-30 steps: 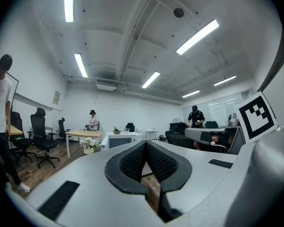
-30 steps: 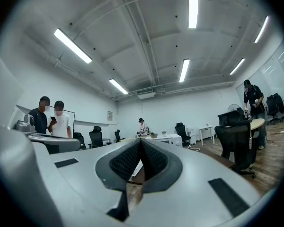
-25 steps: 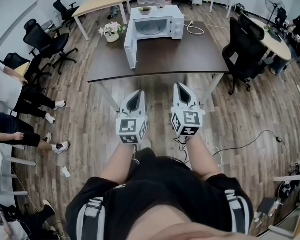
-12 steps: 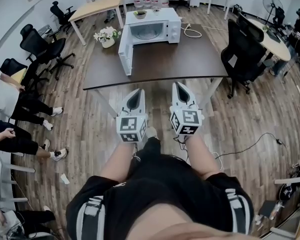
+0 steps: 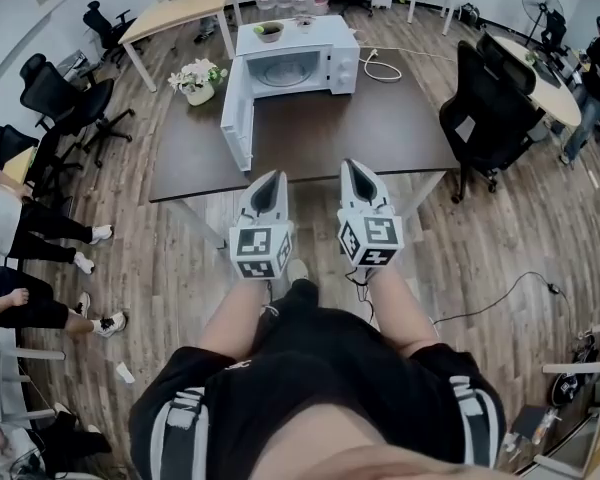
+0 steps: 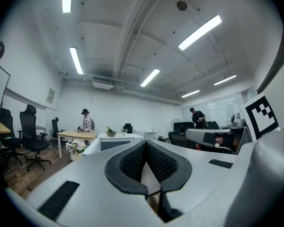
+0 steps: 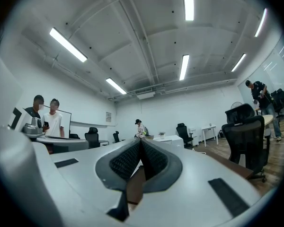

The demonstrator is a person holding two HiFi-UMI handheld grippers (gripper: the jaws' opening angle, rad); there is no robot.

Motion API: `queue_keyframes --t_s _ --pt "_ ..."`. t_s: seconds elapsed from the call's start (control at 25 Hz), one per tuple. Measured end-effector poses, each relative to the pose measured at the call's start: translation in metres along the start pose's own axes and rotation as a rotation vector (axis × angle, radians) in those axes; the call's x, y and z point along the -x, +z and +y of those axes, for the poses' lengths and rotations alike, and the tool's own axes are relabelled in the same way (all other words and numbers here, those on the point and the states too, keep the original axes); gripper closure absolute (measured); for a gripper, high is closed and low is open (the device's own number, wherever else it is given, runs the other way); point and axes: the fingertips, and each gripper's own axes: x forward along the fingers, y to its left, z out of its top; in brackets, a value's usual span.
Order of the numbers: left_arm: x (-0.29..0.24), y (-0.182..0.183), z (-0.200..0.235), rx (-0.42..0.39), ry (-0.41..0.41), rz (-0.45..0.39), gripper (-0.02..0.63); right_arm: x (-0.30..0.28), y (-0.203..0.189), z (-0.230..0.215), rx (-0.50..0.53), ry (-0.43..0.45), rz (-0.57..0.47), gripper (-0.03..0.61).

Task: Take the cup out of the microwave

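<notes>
A white microwave stands at the far end of the dark brown table, its door swung open to the left. Its cavity looks pale and I cannot make out a cup inside. My left gripper and right gripper are held side by side just short of the table's near edge, both shut and empty. In the left gripper view the left gripper points level at the microwave. The right gripper points the same way in the right gripper view.
A bowl sits on top of the microwave and a flower pot stands on the table to its left. A white cable lies at the microwave's right. A black office chair stands by the table's right side. Seated people are at the far left.
I have walked toward the table. Both grippers moved forward together and now reach its near edge. The microwave appears closer. Both jaws stayed shut.
</notes>
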Motion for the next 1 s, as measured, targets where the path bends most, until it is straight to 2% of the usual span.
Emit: queue_keyframes --t_s 0.6,0.8,1.0 --pt "-0.210 -0.002 0.142 0.020 0.003 0.030 0.611 -0.251 -0.028 -0.048 -0.009 -0.003 0.034 0.578" --pt "-0.263 0.006 0.166 0.020 -0.001 0.026 0.611 -0.308 -0.029 -0.068 -0.017 -0.007 0.034 0.578" --pt "-0.291 0.003 0.173 0.023 0.035 0.035 0.611 -0.340 -0.035 -0.084 -0.016 0.023 0.048 0.578"
